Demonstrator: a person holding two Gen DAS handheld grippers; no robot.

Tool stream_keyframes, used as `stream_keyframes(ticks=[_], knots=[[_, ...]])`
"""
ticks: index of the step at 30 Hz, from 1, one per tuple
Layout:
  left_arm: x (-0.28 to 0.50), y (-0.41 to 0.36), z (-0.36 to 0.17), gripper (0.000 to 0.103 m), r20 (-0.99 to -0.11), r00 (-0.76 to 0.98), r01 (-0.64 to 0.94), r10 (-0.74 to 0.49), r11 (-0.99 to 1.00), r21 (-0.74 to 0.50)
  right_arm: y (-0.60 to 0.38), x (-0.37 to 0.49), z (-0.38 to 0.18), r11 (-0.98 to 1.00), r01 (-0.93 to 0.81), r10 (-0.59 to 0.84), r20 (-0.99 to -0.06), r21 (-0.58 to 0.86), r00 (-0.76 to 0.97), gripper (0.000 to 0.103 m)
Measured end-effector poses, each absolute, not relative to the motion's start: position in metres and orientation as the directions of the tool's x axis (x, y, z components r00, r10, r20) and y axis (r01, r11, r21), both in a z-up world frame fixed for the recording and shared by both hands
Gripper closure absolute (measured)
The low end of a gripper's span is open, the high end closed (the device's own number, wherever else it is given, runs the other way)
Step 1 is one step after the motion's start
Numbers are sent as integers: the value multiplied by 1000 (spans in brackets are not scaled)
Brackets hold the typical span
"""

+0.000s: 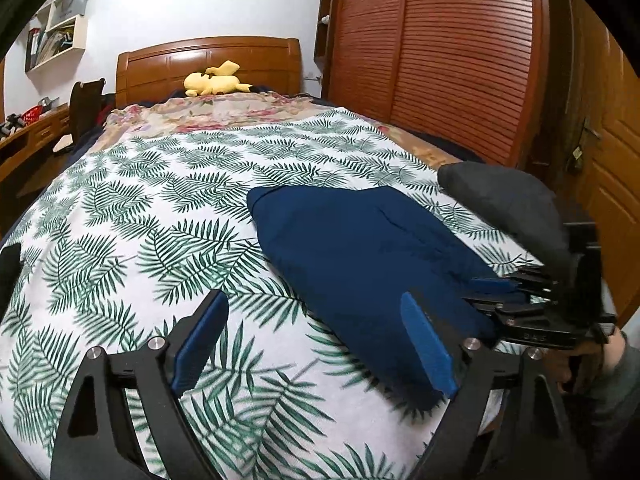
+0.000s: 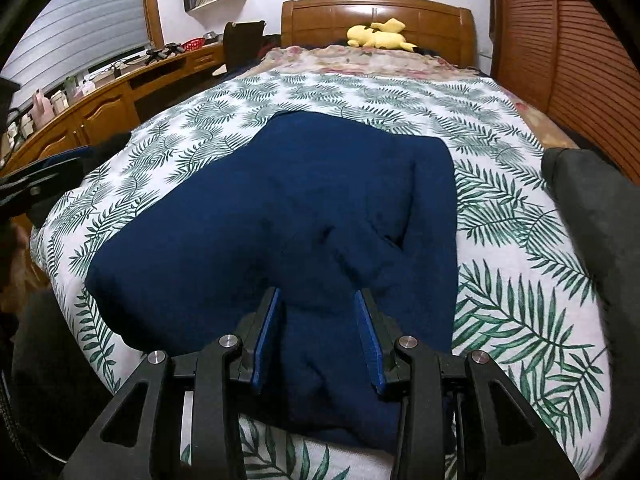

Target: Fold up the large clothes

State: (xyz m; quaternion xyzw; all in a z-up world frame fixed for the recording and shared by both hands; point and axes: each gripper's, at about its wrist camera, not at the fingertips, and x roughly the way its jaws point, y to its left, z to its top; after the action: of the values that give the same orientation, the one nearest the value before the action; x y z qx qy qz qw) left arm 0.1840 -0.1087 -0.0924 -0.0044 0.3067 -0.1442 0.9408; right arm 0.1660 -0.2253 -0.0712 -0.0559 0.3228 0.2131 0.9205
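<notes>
A: Bedroom w/ a bed (image 1: 120, 208) under a white spread printed w/ green fern leaves. What's at far left?

B: Wooden desk (image 2: 100, 108) along the wall, white shelves (image 1: 60, 20) above it, dark chair (image 1: 86, 104) at the bed's corner. Headboard (image 1: 208, 60) at the back, yellow plush toy (image 1: 216, 80) lying in front of it on a floral cover.

A: Left gripper (image 1: 316, 340)?

B: Low in its own cam, jaws spread wide, nothing between the blue pads (image 1: 200, 344). Only fern spread shows in the gap. Its right finger sits over the near edge of the garment; contact – can't tell.

A: And the garment?

B: Navy garment (image 2: 280, 208), lying on the spread, middle to right of the bed, near end reaching the foot edge. Partly folded, creased layers on top.

A: Right gripper (image 2: 316, 332)?

B: Clenched on a bunched ridge of the navy cloth at that near end – fabric fills the gap between both pads. In the left cam it shows at the right edge, fingers into the cloth, w/ a hand (image 1: 616, 356) and grey sleeve behind it.

A: Anything further right?

B: Dark grey cloth (image 1: 508, 200), a rounded lump near the bed's right edge, just beside the navy piece. Beyond: slatted red-brown wardrobe (image 1: 440, 60), then a wooden door (image 1: 612, 140).
</notes>
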Motion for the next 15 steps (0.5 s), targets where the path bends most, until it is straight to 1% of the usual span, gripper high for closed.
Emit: stream_keyframes(ticks=[8, 11, 15], knots=[[230, -112, -104, 15, -600, 744, 291, -294, 951, -105, -257, 125, -65, 931, -363, 324, -539, 37, 778, 64], [247, -117, -108, 15, -611, 734, 302, -296, 948, -96, -272, 114, -64, 944, -325, 309, -491, 54, 815, 62], [265, -122, -111, 15, -622, 729, 309, -287, 948, -75, -285, 110, -69, 955, -289, 287, -486, 73, 825, 62]])
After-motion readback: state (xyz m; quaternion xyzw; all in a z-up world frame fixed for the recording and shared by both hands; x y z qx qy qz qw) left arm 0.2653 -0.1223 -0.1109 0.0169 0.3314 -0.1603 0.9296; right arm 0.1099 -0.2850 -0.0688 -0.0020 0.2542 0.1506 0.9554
